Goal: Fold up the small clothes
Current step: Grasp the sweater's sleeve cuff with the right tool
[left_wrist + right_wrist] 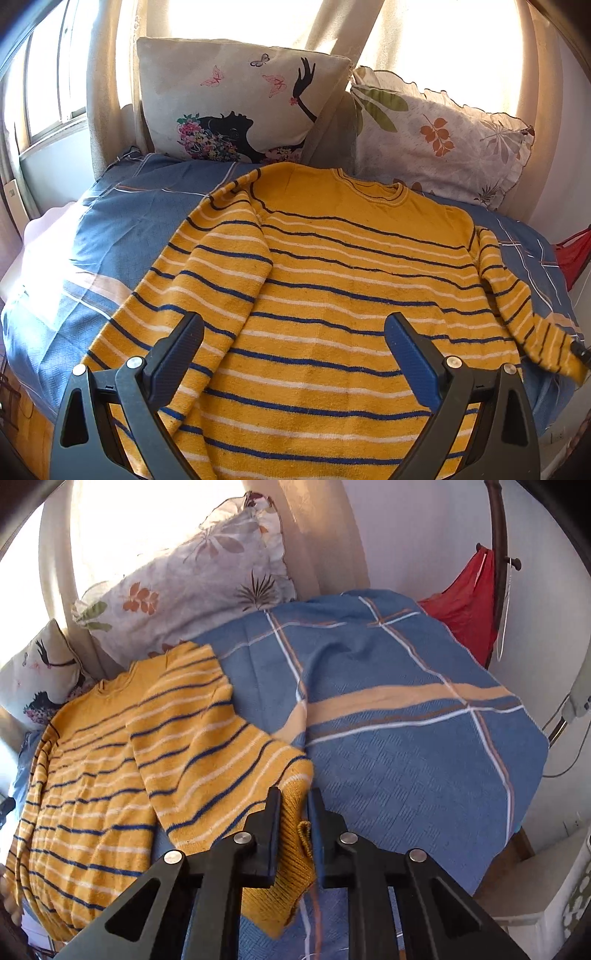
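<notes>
A yellow sweater [332,295] with blue and white stripes lies flat on the bed, collar toward the pillows. Its left sleeve [221,266] is folded over the body. My left gripper [295,332] is open and empty, hovering over the sweater's lower body. My right gripper [294,805] is shut on the ribbed cuff [291,849] of the right sleeve [207,753] and holds it lifted at the sweater's right side. The held sleeve also shows at the right edge of the left wrist view [532,325].
A blue plaid blanket [406,746] covers the bed. Two pillows, one with a butterfly print [236,107] and one with a leaf print [443,140], lean against the curtains. A red cloth [465,602] hangs on a dark stand at the right.
</notes>
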### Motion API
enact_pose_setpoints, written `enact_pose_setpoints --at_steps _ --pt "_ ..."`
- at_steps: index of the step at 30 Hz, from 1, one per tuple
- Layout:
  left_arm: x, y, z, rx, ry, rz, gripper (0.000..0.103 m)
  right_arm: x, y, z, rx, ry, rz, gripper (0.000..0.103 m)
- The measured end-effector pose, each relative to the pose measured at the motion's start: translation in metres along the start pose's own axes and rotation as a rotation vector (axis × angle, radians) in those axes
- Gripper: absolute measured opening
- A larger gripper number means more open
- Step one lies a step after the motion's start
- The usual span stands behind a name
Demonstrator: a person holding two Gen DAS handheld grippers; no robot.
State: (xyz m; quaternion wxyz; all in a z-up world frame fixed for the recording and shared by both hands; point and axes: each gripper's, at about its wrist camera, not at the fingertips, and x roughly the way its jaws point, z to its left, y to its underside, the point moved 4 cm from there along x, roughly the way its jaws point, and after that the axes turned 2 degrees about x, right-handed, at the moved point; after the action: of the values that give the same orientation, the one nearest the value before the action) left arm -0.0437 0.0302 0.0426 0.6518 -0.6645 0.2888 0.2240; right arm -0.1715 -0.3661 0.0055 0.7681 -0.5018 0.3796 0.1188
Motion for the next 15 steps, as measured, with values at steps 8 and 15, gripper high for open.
enact_pose_setpoints --at_steps 8,15 --pt "-0.009 -0.010 0.048 -0.076 -0.070 -0.039 0.098 -0.036 -0.108 -0.083 0.086 0.282 -0.182 0.002" --pt "-0.014 -0.013 0.085 -0.147 -0.112 -0.053 0.098 -0.021 -0.144 -0.060 0.031 0.188 -0.121 0.003"
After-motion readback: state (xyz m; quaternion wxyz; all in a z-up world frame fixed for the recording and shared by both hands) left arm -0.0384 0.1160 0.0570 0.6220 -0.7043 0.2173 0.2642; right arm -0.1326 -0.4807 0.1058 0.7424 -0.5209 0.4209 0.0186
